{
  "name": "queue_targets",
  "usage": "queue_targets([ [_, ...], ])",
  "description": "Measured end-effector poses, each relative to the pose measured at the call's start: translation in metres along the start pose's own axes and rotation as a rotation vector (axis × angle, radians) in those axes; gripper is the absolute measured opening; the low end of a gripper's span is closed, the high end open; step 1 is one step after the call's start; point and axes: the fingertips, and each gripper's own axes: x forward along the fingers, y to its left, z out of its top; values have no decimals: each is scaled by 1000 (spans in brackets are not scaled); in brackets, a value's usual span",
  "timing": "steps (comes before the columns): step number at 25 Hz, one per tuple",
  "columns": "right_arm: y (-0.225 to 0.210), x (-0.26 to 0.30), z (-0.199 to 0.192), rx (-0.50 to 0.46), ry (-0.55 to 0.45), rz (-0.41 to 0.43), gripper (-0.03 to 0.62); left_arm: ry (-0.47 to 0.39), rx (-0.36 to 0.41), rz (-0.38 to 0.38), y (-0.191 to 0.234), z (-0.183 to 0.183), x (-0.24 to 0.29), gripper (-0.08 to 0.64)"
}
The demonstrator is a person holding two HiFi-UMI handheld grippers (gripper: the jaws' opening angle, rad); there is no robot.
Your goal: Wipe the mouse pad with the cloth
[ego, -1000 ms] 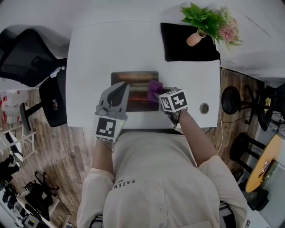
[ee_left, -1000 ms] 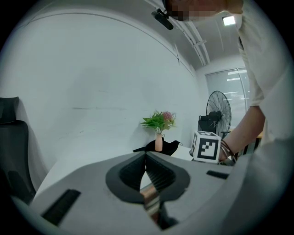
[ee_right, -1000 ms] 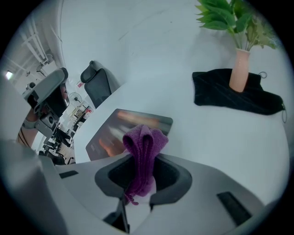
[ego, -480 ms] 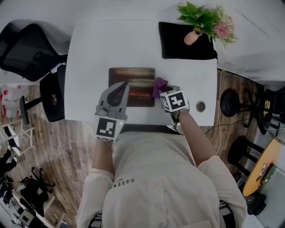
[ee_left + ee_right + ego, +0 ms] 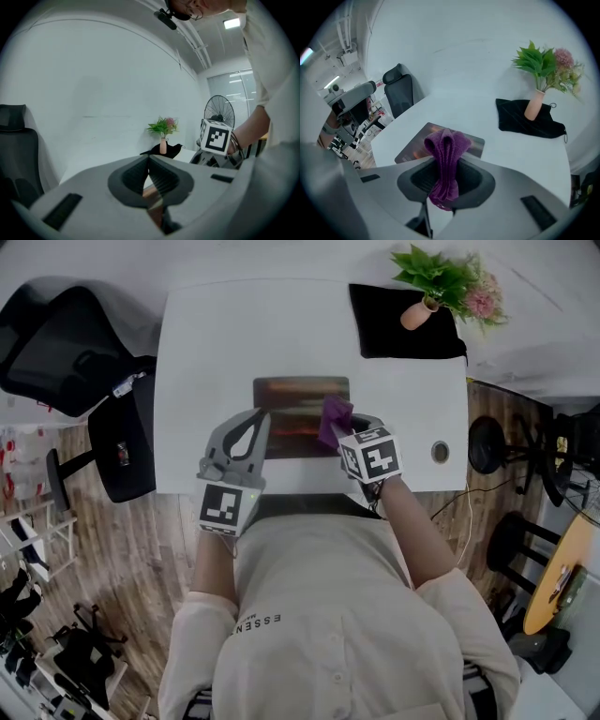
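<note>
right claw (image 5: 444, 174) pinching purple cloth (image 5: 446, 144) over mouse pad (image 5: 414, 149), left claw (image 5: 149, 161) closed, empty

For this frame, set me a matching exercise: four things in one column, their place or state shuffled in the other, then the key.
Things
1. cloth
2. mouse pad
3. vase
4. left gripper

Place or state
A. jaws together, holding nothing
B. stands on black fabric at the table's far right corner
C. purple, clamped in the jaws of the right gripper
D. lies flat on the white table

Pairs: 1-C, 2-D, 3-B, 4-A
</note>
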Motion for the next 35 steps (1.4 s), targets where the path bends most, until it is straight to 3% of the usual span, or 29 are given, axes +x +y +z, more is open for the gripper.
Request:
queue_targets([
  [7,77,30,-3,-5,48,34,103,-10,-48,26,52,-15,-47,2],
  [15,148,66,-13,-2,107,81,103,21,-79,3,79,-47,-85,2],
  [25,152,88,-17,-9,141,86,103,32,-85,-1,83,-59,-88,2],
  [35,128,80,-29,38,128,136,104,47,-65,-21,44,-51,-61,3],
])
